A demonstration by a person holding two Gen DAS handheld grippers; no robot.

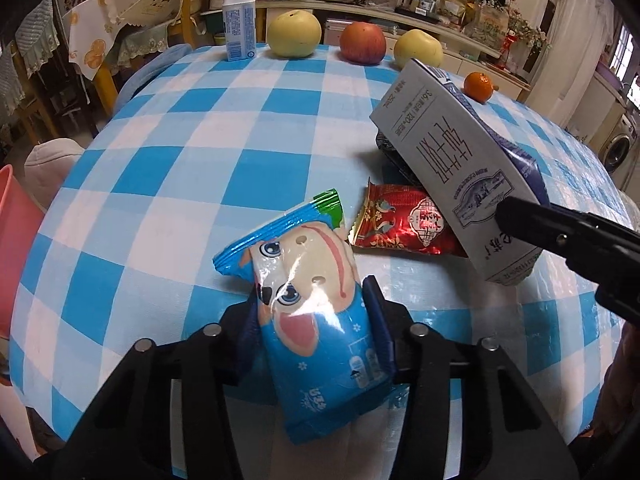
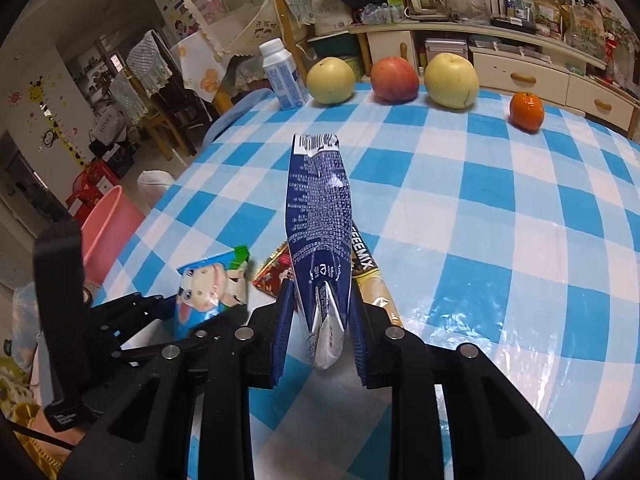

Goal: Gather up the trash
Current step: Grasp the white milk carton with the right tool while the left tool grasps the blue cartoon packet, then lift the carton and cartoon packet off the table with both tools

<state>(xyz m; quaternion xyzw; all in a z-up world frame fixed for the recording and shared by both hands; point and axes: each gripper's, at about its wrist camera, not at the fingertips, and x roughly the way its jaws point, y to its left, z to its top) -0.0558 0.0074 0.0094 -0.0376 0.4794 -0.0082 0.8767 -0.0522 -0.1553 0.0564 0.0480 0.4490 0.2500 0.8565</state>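
My left gripper (image 1: 316, 300) is shut on a blue snack wrapper with a cartoon face (image 1: 308, 292), held just above the checked tablecloth; the wrapper also shows in the right wrist view (image 2: 208, 288). My right gripper (image 2: 320, 312) is shut on a flattened blue and white milk carton (image 2: 320, 216), tilted up off the table. The carton also shows in the left wrist view (image 1: 460, 168). A red candy wrapper (image 1: 404, 220) lies on the table under the carton. A coffee mix sachet (image 2: 372, 284) lies beside the carton.
At the table's far edge stand a white bottle (image 1: 239, 20), two yellow pears (image 1: 294, 34), a red apple (image 1: 363, 43) and a small orange (image 1: 479, 86). A pink bin (image 2: 106, 232) stands off the table's left side. Chairs and a cluttered sideboard lie behind.
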